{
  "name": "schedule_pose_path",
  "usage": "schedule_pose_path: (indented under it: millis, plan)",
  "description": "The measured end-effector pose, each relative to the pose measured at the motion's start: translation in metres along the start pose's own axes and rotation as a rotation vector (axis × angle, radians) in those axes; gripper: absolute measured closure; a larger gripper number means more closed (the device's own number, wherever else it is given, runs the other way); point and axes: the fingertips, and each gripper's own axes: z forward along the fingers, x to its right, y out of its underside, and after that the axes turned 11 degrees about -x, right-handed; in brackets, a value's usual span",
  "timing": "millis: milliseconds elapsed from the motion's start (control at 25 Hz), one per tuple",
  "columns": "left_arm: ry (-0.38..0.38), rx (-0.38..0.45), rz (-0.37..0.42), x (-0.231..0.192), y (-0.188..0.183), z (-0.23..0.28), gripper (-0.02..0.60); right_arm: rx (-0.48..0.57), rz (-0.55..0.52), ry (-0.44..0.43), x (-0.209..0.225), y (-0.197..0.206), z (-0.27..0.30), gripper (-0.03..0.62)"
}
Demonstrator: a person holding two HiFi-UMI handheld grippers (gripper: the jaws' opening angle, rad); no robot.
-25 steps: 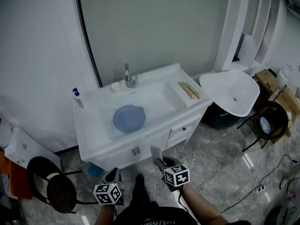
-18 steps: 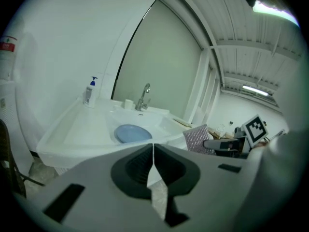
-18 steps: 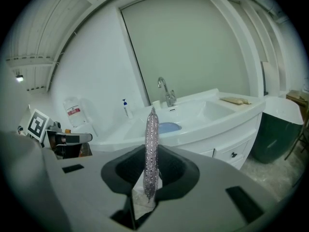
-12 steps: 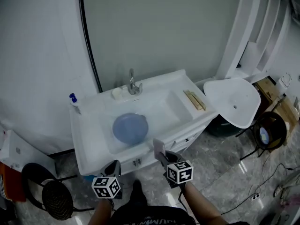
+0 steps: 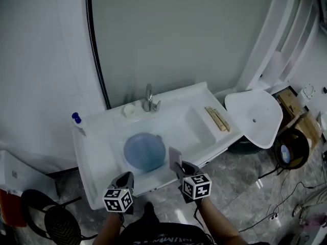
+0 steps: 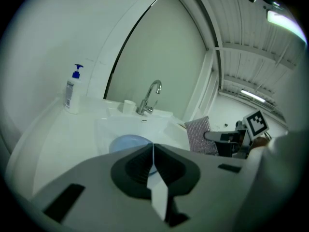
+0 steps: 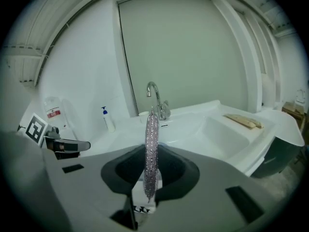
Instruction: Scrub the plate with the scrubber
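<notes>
In the head view, the round blue plate (image 5: 144,152) lies flat in the bowl of the white sink (image 5: 95,152), near its front edge. The left gripper (image 5: 125,179) and right gripper (image 5: 179,167) hang over that edge. In the left gripper view the two jaws are pressed together with nothing between them, and in the right gripper view the jaws squeeze the thin, sparkly silver scrubber (image 7: 151,144), which stands upright.

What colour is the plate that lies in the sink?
Light blue, plain, with no pattern. The plate shows best in the head view.
</notes>
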Motion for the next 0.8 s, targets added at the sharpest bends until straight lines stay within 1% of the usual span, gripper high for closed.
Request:
schedule_pose_path:
  millis: [80,200,280,440,560,800]
  plan:
    - [0.03,-0.023,0.006,-0.002,-0.002,0.011,0.56,-0.009,0.001,0.007,0.001,-0.007,0.009,0.517]
    - [0.077,-0.043,0.045,-0.002,-0.01,0.028,0.56,-0.008,-0.001,0.039,0.006,-0.019,0.023,0.517]
    - [0.093,-0.052,0.049,-0.004,-0.015,0.039,0.56,-0.008,-0.007,0.055,0.009,-0.027,0.032,0.517]
    - [0.114,-0.078,0.029,-0.01,-0.022,0.059,0.56,-0.006,0.0,0.077,0.015,-0.038,0.044,0.517]
    - [0.124,-0.093,0.003,-0.014,-0.025,0.07,0.56,-0.028,-0.007,0.078,0.017,-0.039,0.052,0.517]
    - [0.103,-0.125,-0.064,-0.022,-0.021,0.087,0.56,-0.061,-0.004,0.07,0.032,-0.04,0.064,0.517]
